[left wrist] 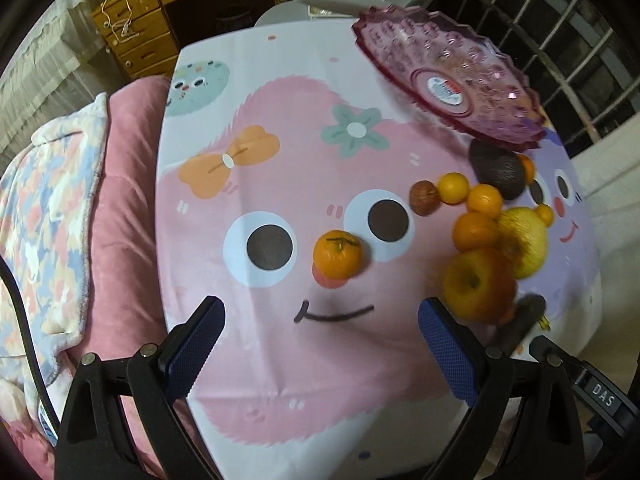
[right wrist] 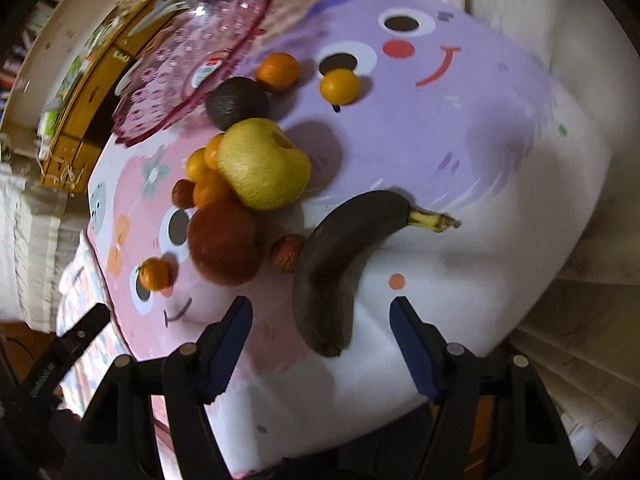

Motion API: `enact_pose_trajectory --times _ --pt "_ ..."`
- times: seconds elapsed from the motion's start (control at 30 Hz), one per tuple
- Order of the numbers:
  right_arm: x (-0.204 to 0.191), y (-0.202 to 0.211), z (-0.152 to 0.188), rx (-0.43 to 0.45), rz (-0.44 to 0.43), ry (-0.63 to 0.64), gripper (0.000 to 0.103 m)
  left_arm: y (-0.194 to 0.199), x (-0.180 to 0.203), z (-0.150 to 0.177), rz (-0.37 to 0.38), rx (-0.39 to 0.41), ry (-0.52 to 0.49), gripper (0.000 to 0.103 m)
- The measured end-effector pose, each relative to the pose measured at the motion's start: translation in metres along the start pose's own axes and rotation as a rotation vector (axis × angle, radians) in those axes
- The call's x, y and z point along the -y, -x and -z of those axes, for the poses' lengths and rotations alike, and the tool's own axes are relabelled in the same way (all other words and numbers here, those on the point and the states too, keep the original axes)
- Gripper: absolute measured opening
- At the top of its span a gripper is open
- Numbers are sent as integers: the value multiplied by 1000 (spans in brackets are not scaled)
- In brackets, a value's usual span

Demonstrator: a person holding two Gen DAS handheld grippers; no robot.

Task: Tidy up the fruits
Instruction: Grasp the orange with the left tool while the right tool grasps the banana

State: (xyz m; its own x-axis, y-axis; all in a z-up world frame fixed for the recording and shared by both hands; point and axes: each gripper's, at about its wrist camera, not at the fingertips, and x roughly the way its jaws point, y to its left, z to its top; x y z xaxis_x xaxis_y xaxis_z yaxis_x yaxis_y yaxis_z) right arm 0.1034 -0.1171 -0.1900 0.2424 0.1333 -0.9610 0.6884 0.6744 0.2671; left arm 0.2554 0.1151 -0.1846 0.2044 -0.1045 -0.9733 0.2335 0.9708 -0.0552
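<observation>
A pink glass fruit plate (left wrist: 448, 76) (right wrist: 192, 68) stands at the table's far side. In front of it lie an avocado (left wrist: 498, 174) (right wrist: 236, 102), several small oranges, a yellow pear-like fruit (left wrist: 524, 240) (right wrist: 264, 164), a red-yellow apple (left wrist: 478, 284) (right wrist: 224, 242), a brown nut (right wrist: 287, 255) and a blackened banana (right wrist: 340, 268). One tangerine (left wrist: 338, 254) (right wrist: 154, 274) lies apart. My left gripper (left wrist: 320, 344) is open, just short of the tangerine. My right gripper (right wrist: 322, 344) is open, with the banana's tip between its fingers.
The table wears a cartoon-face cloth (left wrist: 280, 160). A pink bed with a patterned blanket (left wrist: 60, 220) lies to the left. A wooden drawer unit (left wrist: 136, 28) stands behind. White fabric (right wrist: 580, 200) lies to the right of the table.
</observation>
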Motion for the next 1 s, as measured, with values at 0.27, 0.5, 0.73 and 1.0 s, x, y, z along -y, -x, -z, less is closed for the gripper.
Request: enact_pose_trajectory --times 0.27,0.5,0.73,1.0 --pt "15 -25 -24 -54 -48 -145 60 -39 -4 -19 19 -28 45 88" --pt "18 -40 -40 -125 -32 -225 55 -67 -8 -32 5 -83 73 83" --pt "25 -50 -49 -182 -8 -298 50 -87 -13 -40 20 -125 105 75" --pt "31 -57 -57 -202 11 -350 45 -99 -11 -38 34 -158 91 64"
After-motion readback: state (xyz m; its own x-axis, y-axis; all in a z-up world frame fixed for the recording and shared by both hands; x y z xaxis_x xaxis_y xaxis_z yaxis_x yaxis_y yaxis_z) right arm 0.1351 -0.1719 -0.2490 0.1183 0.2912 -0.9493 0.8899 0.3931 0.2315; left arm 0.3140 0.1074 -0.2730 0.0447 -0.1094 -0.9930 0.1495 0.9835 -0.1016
